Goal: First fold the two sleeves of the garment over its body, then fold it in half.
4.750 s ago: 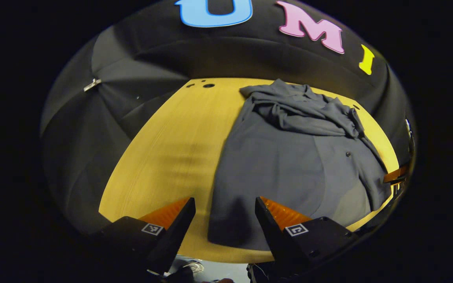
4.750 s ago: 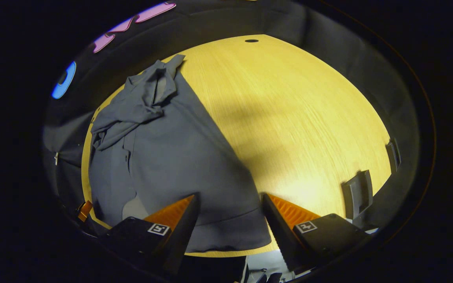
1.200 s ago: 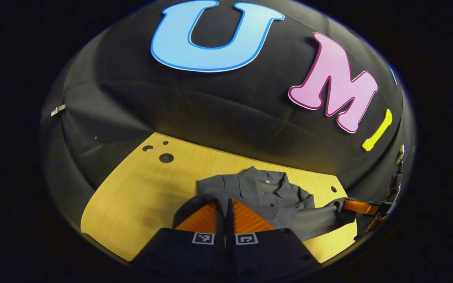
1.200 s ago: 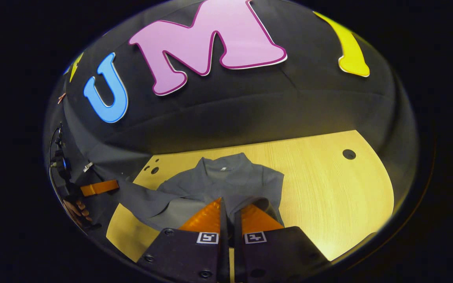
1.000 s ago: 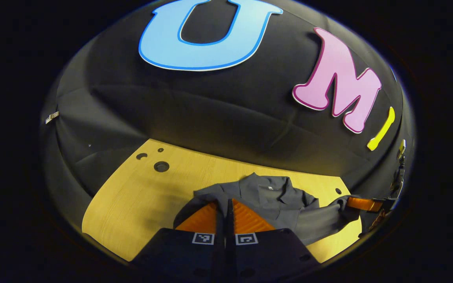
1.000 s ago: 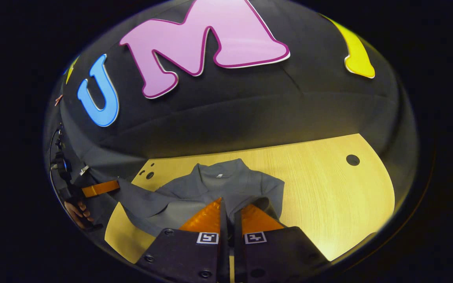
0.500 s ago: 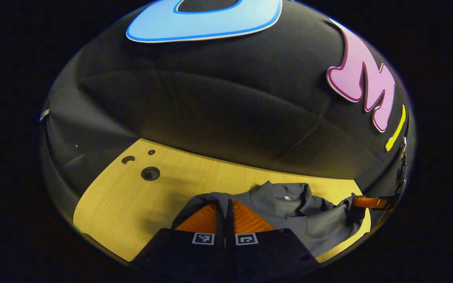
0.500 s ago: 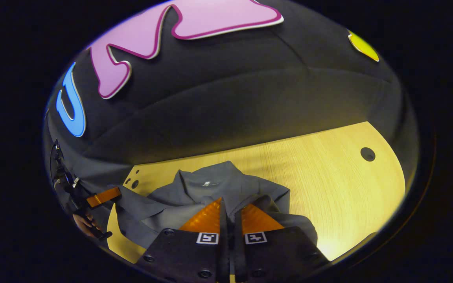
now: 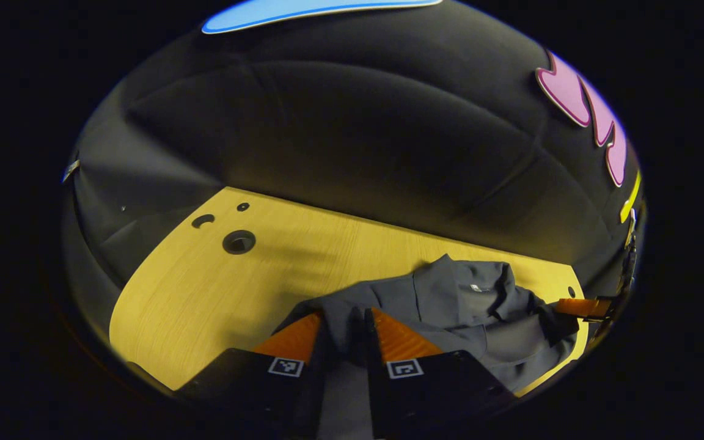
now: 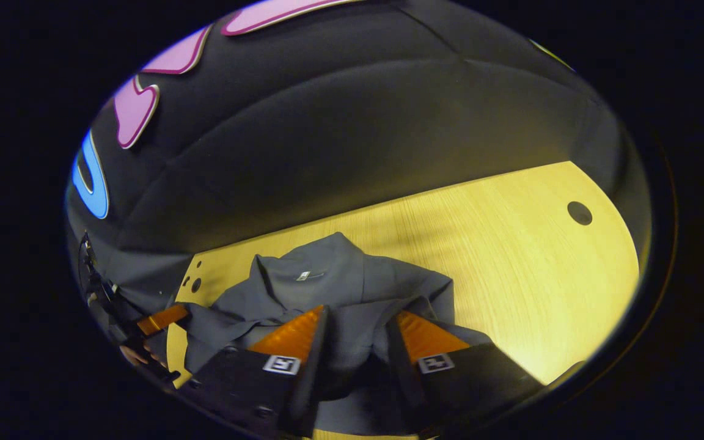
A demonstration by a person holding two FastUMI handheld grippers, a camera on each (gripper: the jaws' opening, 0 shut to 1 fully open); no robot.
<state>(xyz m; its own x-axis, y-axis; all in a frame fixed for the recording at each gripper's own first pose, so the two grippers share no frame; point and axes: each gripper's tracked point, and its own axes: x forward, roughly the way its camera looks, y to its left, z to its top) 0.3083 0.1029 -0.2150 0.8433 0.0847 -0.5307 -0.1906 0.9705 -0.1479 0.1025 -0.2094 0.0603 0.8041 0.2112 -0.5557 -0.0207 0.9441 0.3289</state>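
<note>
Left gripper view: the yellow table [image 9: 205,287] is bare on the left. The left gripper [image 9: 347,322] sits low in the middle, its fingers a little apart, with gray cloth between them. The shirt [image 9: 468,299] lies bunched on the right. Right gripper view: the shirt [image 10: 327,281] is near the left, and the right gripper [image 10: 357,330] is parted wider over it.

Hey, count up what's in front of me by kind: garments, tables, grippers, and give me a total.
Garments: 1, the gray shirt, lying on the table.
Tables: 1, the yellow wooden table.
Grippers: 2, the left gripper and the right gripper, both with fingers parted over the shirt.
Total: 4
</note>
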